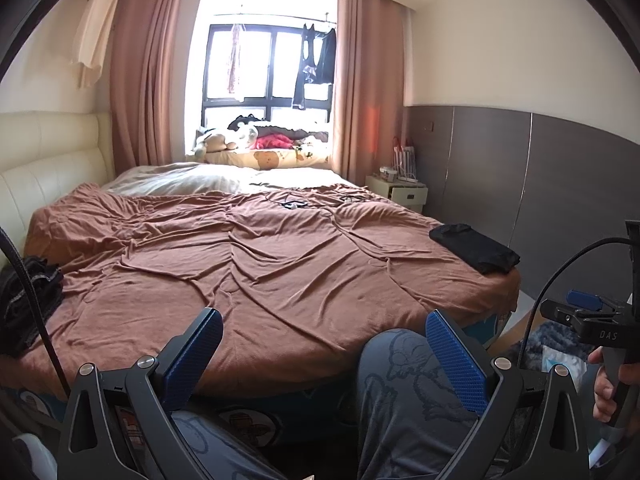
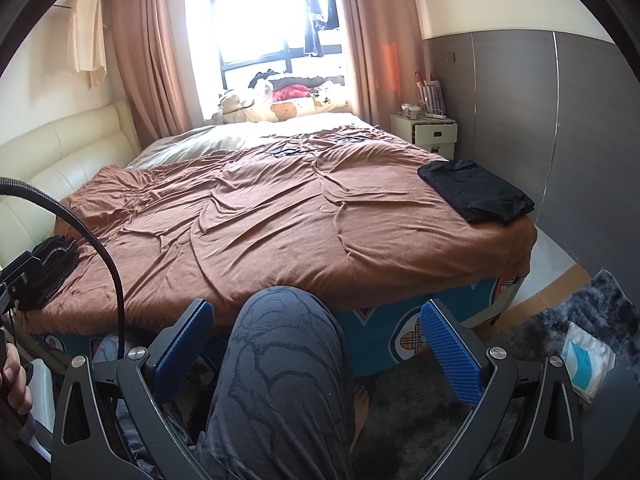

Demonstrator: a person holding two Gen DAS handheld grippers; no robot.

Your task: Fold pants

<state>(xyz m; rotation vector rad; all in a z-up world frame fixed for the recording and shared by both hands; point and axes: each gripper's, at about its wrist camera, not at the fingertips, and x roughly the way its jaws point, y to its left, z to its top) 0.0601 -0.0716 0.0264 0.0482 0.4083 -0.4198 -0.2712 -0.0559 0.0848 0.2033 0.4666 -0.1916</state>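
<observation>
Both tools are held low at the bottom of their frames, in front of the foot of the bed [image 1: 280,264], pointing forward across it. The left tool [image 1: 324,344] has its two blue pads spread wide with nothing between them except the person's knee [image 1: 404,376] behind. The right tool [image 2: 316,336] is likewise spread wide and holds nothing; the same knee fills the gap below it. In the left wrist view, the right tool's body appears at the right edge, with a hand [image 1: 608,384] wrapped around its handle. In the right wrist view, a hand [image 2: 14,380] grips a handle at the lower left edge.

Item count on the brown bedspread:
- One folded dark garment [image 2: 476,192] lies flat at the right of the frame, near the bed's corner.
- One loose pile of dark pants [image 2: 48,272] lies at the left edge of the frame (crumpled, not yet folded).

Both garments are well apart from either tool. One nightstand [image 2: 432,132] stands at the upper right.
</observation>
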